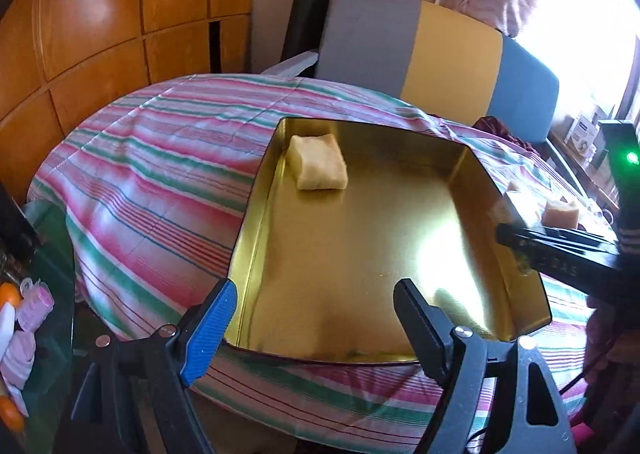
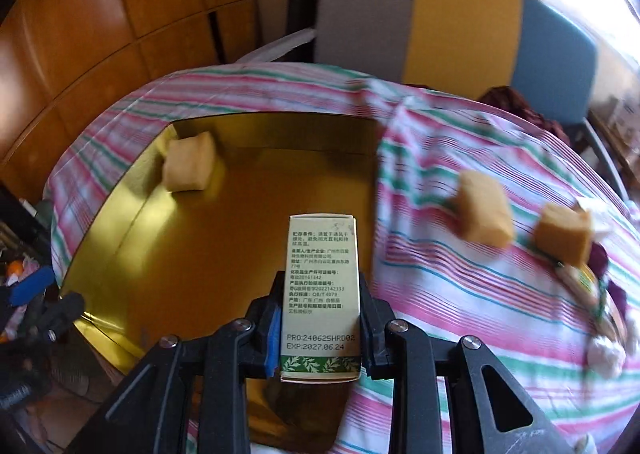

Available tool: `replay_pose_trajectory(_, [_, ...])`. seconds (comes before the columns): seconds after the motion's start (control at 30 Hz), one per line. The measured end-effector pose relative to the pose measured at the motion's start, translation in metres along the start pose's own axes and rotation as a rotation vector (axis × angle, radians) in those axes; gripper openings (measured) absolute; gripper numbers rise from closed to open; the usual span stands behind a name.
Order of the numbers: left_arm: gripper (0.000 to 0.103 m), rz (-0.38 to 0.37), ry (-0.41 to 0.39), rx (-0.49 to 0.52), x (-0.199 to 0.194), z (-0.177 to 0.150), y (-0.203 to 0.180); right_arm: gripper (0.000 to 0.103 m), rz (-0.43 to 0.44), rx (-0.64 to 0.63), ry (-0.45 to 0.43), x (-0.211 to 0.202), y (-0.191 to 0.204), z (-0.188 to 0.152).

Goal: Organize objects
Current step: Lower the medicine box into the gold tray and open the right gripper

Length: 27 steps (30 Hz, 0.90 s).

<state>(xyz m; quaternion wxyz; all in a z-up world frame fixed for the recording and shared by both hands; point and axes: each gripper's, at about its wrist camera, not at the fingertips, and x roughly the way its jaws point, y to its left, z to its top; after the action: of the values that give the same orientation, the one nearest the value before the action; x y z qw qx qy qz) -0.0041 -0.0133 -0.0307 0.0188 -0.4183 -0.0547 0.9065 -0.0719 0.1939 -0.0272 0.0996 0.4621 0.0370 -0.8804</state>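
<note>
A gold metal tray point(image 1: 360, 254) lies on a striped cloth point(image 1: 160, 182). One pale yellow block point(image 1: 318, 168) sits in the tray's far left corner. My left gripper point(image 1: 316, 318) is open over the tray's near edge, its blue pad point(image 1: 212, 330) by the near left corner, nothing between its fingers. My right gripper point(image 2: 320, 282) is shut on a pale carton with green printed text point(image 2: 320, 274), held above the tray point(image 2: 180, 254). The block in the tray point(image 2: 188, 168) is far left of the carton. Two orange-yellow blocks point(image 2: 484, 214) point(image 2: 564, 234) lie on the cloth to the right.
A chair with a grey, yellow and blue back point(image 1: 420, 50) stands behind the table. Wooden cabinet panels point(image 1: 100, 22) fill the left. Small purple and white items point(image 2: 604, 318) lie at the cloth's right edge. A cluttered glass surface point(image 1: 36, 314) is at the near left.
</note>
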Motion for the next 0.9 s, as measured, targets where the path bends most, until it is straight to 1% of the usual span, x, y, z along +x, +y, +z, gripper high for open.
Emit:
replay_pose_trajectory(0.1, [0.080, -0.006, 0.016, -0.034, 0.002, 0.001, 0.008, 0.030, 0.023, -0.015, 0.029, 0.019, 0.018, 0.013])
replay_pose_trajectory(0.23, [0.080, -0.004, 0.029, -0.054, 0.003, 0.001, 0.014, 0.031, 0.049, -0.004, 0.050, 0.044, 0.039, 0.038])
replay_pose_trajectory(0.27, [0.080, -0.007, 0.036, -0.061, 0.003, 0.001, 0.017, 0.033, 0.049, -0.002, 0.053, 0.052, 0.044, 0.045])
replay_pose_trajectory(0.33, [0.078, -0.022, 0.050, -0.079, 0.005, 0.001, 0.024, 0.045, 0.054, 0.003, 0.055, 0.064, 0.050, 0.059])
replay_pose_trajectory(0.4, [0.074, -0.032, 0.055, -0.100, 0.006, 0.002, 0.030, 0.067, 0.064, 0.011, 0.053, 0.076, 0.057, 0.074])
replay_pose_trajectory(0.43, [0.074, -0.032, 0.054, -0.106, 0.006, 0.003, 0.034, 0.070, 0.062, 0.013, 0.048, 0.077, 0.059, 0.078])
replay_pose_trajectory(0.47, [0.074, -0.033, 0.052, -0.111, 0.006, 0.003, 0.036, 0.071, 0.061, 0.007, 0.041, 0.078, 0.062, 0.083])
replay_pose_trajectory(0.53, [0.074, -0.041, 0.054, -0.130, 0.007, 0.004, 0.042, 0.074, 0.059, -0.011, 0.025, 0.075, 0.065, 0.088])
replay_pose_trajectory(0.57, [0.074, -0.042, 0.056, -0.135, 0.008, 0.005, 0.045, 0.079, 0.050, -0.016, 0.017, 0.072, 0.064, 0.088])
replay_pose_trajectory(0.6, [0.074, -0.036, 0.059, -0.138, 0.009, 0.005, 0.047, 0.081, 0.045, -0.017, 0.011, 0.068, 0.062, 0.087])
replay_pose_trajectory(0.67, [0.073, -0.032, 0.061, -0.140, 0.009, 0.005, 0.049, 0.083, 0.033, -0.021, -0.011, 0.058, 0.058, 0.082])
replay_pose_trajectory(0.7, [0.072, -0.032, 0.062, -0.142, 0.009, 0.005, 0.049, 0.087, 0.018, -0.022, -0.020, 0.053, 0.057, 0.079])
replay_pose_trajectory(0.8, [0.069, -0.021, 0.054, -0.130, 0.007, 0.006, 0.048, 0.091, -0.035, -0.043, -0.053, 0.032, 0.050, 0.066])
replay_pose_trajectory(0.9, [0.069, -0.013, 0.033, -0.113, 0.001, 0.008, 0.044, 0.096, -0.094, -0.072, -0.099, 0.009, 0.044, 0.050])
